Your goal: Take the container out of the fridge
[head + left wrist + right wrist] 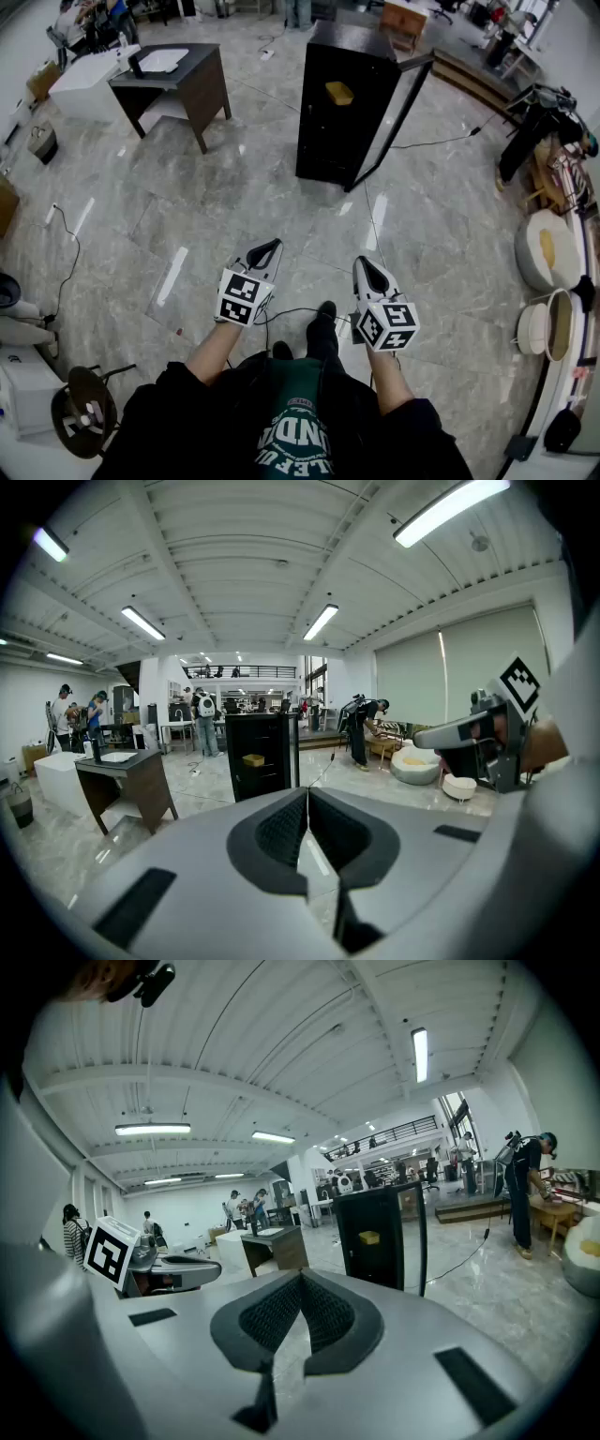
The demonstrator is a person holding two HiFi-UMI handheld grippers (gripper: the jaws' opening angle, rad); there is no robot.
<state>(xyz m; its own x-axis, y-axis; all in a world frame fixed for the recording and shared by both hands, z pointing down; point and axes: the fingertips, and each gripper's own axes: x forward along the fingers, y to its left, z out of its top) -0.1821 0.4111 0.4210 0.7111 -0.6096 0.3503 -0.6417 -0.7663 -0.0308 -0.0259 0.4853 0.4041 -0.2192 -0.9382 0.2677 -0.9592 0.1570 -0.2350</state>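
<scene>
A black fridge (342,98) stands on the marble floor ahead, its glass door (392,122) swung open to the right. Inside on a shelf sits a yellow container (338,92), which also shows as a small yellow container (252,759) in the left gripper view and a yellow container (369,1237) in the right gripper view. My left gripper (271,247) and right gripper (371,267) are held side by side in front of me, well short of the fridge. Both have their jaws shut with nothing between them.
A dark wooden desk (178,82) with a white tray stands left of the fridge. A black cable (441,141) runs across the floor from the fridge's right. White round seats (542,248) line the right side. Several people stand in the far background.
</scene>
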